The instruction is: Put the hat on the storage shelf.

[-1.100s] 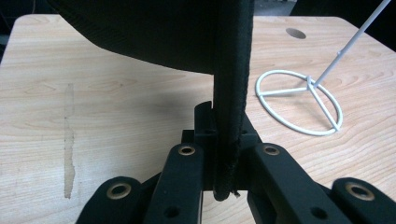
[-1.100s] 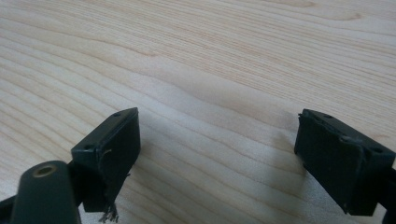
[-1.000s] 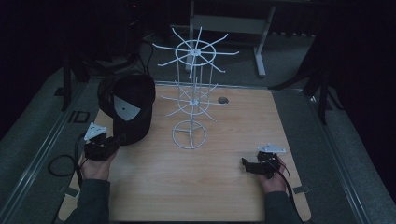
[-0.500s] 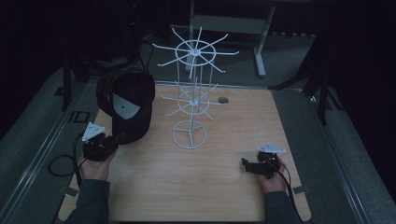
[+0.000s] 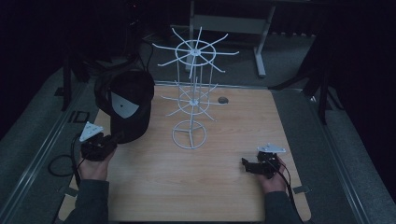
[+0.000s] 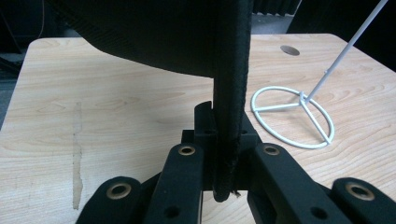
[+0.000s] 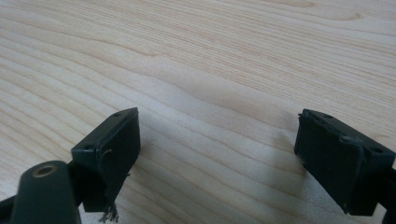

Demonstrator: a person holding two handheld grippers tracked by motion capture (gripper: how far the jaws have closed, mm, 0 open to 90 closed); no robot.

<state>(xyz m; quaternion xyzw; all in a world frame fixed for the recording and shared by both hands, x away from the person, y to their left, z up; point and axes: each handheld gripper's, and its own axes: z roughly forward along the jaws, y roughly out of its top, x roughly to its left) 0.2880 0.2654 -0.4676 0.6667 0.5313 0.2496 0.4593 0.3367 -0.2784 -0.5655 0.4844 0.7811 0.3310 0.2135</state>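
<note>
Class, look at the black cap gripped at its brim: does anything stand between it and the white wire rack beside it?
Nothing visible: bare wooden table separates the black cap, clamped by the left gripper, from the white wire rack.

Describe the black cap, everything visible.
The black cap looks like dark fabric, with a pale patch on its underside facing the camera in the high view. It is held up at the table's left side, beside the white wire rack and apart from it as far as can be seen. The left claw is shut on its stitched brim edge, which runs upright between the jaws in the left gripper view. Whether it also rests on the table is unclear.
</note>
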